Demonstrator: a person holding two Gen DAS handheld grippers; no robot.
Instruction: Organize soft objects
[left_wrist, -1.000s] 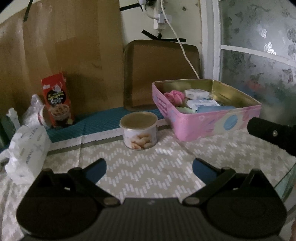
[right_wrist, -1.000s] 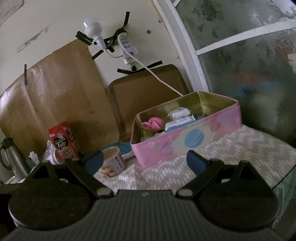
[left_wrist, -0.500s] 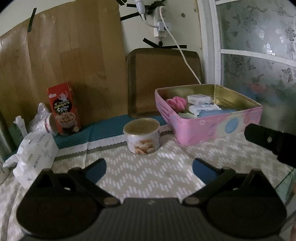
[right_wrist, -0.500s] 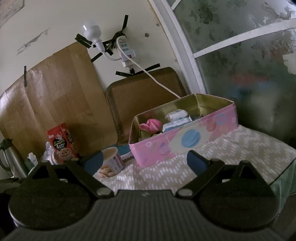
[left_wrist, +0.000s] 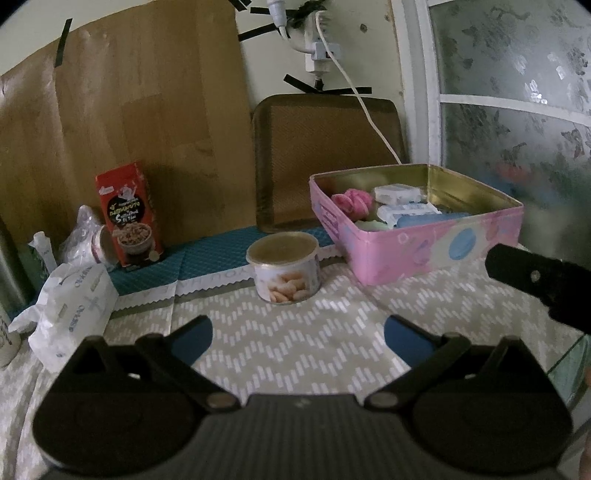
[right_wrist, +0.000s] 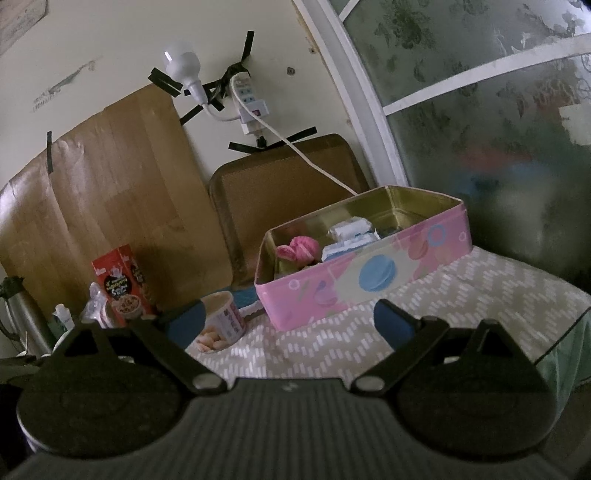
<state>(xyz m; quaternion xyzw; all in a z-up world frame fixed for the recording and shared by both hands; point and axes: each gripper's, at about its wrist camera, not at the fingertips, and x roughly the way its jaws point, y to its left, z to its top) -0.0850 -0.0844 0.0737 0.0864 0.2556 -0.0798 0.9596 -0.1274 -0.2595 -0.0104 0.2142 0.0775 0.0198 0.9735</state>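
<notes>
A pink tin box (left_wrist: 424, 247) (right_wrist: 369, 280) stands open on the patterned cloth at the back right. Inside lie a pink soft roll (left_wrist: 352, 201) (right_wrist: 301, 248), white packets (left_wrist: 399, 194) (right_wrist: 349, 230), a blue piece (left_wrist: 428, 220) and a pale green piece (left_wrist: 371, 225). My left gripper (left_wrist: 297, 338) is open and holds nothing, well short of the box over the cloth. My right gripper (right_wrist: 288, 321) is open too, empty, in front of the box. A black part of the right gripper (left_wrist: 539, 280) shows at the right edge of the left wrist view.
A round snack tin (left_wrist: 283, 271) (right_wrist: 221, 326) stands left of the box. A red carton (left_wrist: 127, 214) (right_wrist: 123, 286), a white tissue pack (left_wrist: 70, 310) and a plastic bag (left_wrist: 83, 236) are at the left. A brown tray (left_wrist: 325, 158) leans on the wall. A white cable (right_wrist: 303, 155) hangs behind the box.
Both grippers have drawn back and risen a little from the box, so more of the wall shows. Both stay open and empty. Nothing on the table moved.
</notes>
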